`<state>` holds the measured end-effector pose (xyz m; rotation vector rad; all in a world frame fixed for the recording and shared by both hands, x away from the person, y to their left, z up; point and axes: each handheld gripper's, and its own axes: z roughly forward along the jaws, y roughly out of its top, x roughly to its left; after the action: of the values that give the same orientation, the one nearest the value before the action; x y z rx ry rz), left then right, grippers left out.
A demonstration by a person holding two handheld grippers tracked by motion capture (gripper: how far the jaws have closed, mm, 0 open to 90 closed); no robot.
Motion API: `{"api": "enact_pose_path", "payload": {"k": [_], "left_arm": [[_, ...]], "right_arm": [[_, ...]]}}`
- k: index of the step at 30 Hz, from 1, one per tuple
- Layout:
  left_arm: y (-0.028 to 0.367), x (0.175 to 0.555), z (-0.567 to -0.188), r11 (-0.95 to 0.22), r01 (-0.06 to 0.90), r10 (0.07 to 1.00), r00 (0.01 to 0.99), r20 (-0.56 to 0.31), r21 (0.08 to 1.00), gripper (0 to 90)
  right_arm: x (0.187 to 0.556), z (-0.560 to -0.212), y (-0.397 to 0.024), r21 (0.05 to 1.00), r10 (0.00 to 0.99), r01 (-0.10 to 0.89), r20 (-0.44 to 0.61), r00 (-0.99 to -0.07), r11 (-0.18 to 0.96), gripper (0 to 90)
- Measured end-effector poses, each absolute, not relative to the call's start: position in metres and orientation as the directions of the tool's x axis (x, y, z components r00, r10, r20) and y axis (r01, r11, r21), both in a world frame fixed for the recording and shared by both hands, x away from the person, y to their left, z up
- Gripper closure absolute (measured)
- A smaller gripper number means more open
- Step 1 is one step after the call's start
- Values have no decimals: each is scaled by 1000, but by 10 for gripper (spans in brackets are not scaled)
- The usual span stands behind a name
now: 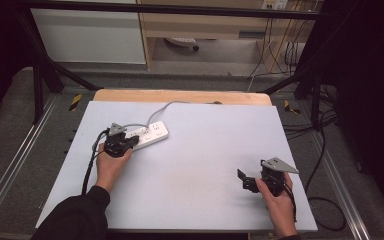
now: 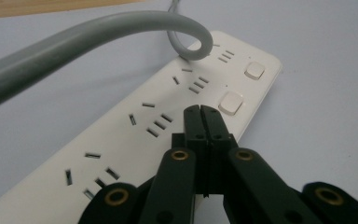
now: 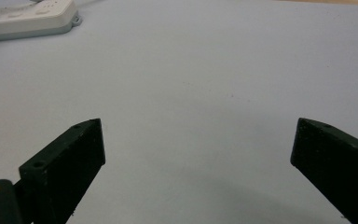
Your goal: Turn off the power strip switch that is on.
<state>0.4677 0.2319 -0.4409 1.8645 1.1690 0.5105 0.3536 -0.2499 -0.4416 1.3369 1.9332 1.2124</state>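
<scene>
A pale table [image 1: 190, 170] bears a white power strip [image 1: 147, 134] at its far left, its grey cable [image 1: 172, 106] curling away behind. The left gripper [image 2: 200, 112], jaws pressed together, hovers over the strip's switch [image 2: 230, 102]. The right gripper [image 3: 198, 144], near right, gapes wide.

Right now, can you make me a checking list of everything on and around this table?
Surface: pale blue table, wooden strip at its far edge.
Job's things: white power strip, two square buttons, nothing plugged in.
Clutter: nothing seen.
Grippers: left claw shut, tips over the power strip by a button; right claw open wide over bare table, holding nothing.
Cables: grey cord curls from the power strip's far end; black wires trail from both claws.
Surroundings: black frame, cabinets, loose floor cables.
</scene>
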Motion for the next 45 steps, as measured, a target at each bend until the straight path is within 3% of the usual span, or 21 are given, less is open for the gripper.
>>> {"api": "enact_pose_path", "payload": {"k": [45], "left_arm": [[232, 466, -436, -183, 500, 870, 484, -98, 846, 900]], "right_arm": [[354, -441, -251, 874, 914, 471, 87, -395, 121, 33]]}}
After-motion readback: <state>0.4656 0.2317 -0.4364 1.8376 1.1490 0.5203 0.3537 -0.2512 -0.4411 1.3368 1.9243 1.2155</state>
